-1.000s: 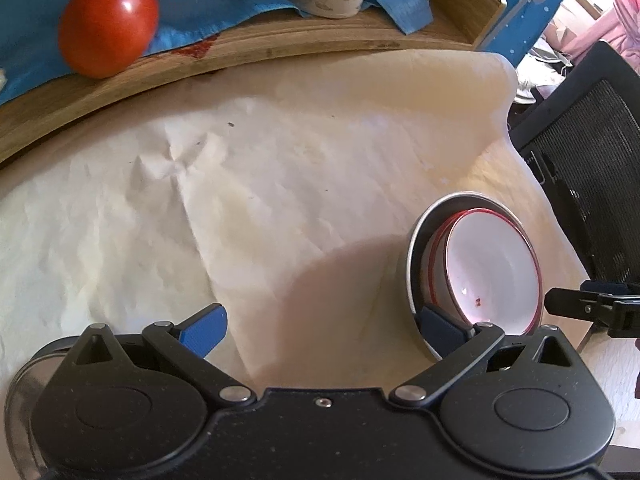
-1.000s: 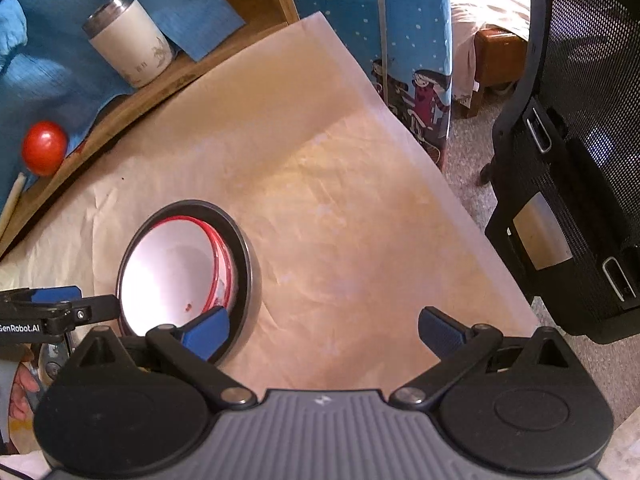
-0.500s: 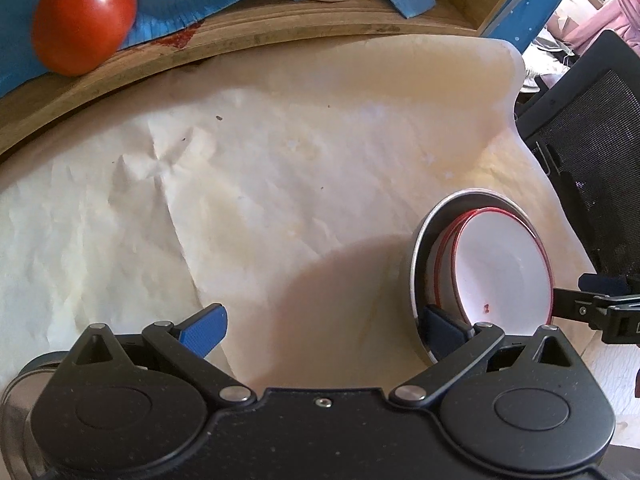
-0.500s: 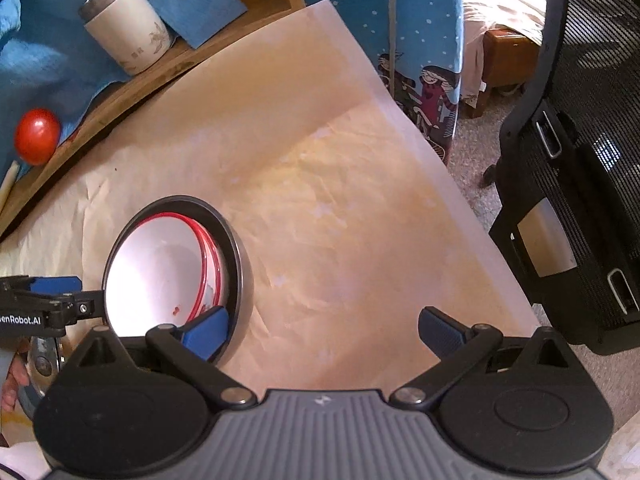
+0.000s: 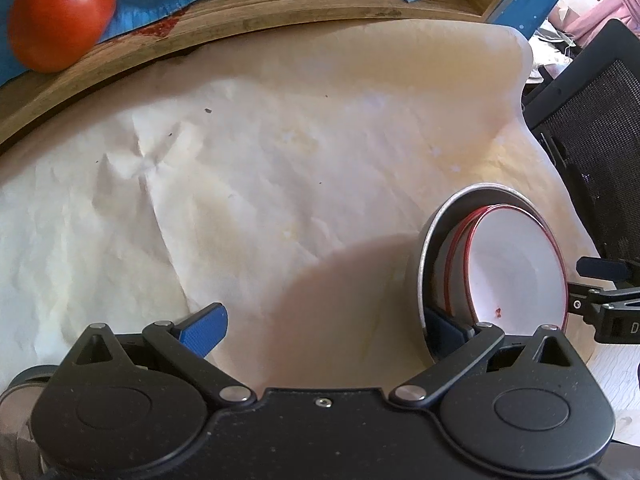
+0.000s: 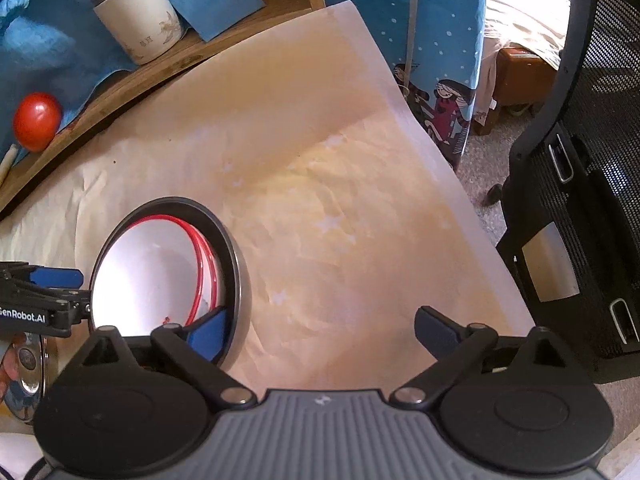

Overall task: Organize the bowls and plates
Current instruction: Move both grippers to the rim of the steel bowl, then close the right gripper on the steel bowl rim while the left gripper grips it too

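Cream paper [image 6: 360, 208] covers the bench. White red-rimmed bowls [image 6: 148, 276] sit nested inside a grey metal pan [image 5: 434, 236] near the bench's front edge. Left gripper [image 5: 324, 320]: fingers spread wide, empty, right finger at the pan wall. Right gripper [image 6: 320, 330]: fingers spread wide, empty, left finger inside the pan rim.

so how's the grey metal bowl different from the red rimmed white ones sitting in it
The grey metal bowl is the wider, outer one and rests on the paper; the red-rimmed white bowls are smaller and nest inside it. The metal bowl is plain grey with a dark inside wall; the white bowls are glossy with a thin red edge line. All are round, stacked together and open side up.
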Demonstrator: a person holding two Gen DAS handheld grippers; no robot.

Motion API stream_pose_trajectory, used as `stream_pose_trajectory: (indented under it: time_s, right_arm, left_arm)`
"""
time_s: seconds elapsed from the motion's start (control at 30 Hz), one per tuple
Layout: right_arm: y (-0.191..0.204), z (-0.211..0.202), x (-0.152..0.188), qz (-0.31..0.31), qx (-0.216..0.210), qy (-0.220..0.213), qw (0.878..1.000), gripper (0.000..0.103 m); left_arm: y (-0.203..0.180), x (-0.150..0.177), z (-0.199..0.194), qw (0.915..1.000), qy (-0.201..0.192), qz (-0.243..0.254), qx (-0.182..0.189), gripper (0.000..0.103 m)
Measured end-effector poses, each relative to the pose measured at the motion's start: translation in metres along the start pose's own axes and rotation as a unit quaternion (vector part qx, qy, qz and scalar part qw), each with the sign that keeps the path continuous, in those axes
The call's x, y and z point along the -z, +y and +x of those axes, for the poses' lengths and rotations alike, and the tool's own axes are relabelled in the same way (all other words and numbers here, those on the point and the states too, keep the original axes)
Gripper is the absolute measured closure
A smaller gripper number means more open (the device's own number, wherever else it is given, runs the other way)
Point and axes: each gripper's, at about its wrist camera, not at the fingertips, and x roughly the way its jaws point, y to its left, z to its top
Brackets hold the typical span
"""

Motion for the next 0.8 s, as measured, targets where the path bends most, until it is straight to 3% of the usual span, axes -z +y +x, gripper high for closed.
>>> stream_pose_trajectory:
  time_s: [0.53, 0.8]
  right_arm:
    - [0.0022, 0.0000, -0.0001, 0.004, -0.029, -0.004, 1.000, 0.029]
    - [0.0029, -0.0017, 0.0018, 0.012, -0.050, -0.006, 0.999, 0.045]
  left_arm:
    - [0.0008, 0.0039, -0.0045, 0.9999, -0.011, 0.002, 0.004, 0.005]
    - [0.0024, 0.0038, -0.0092, 0.9997, -0.016, 0.007, 0.020, 0.019]
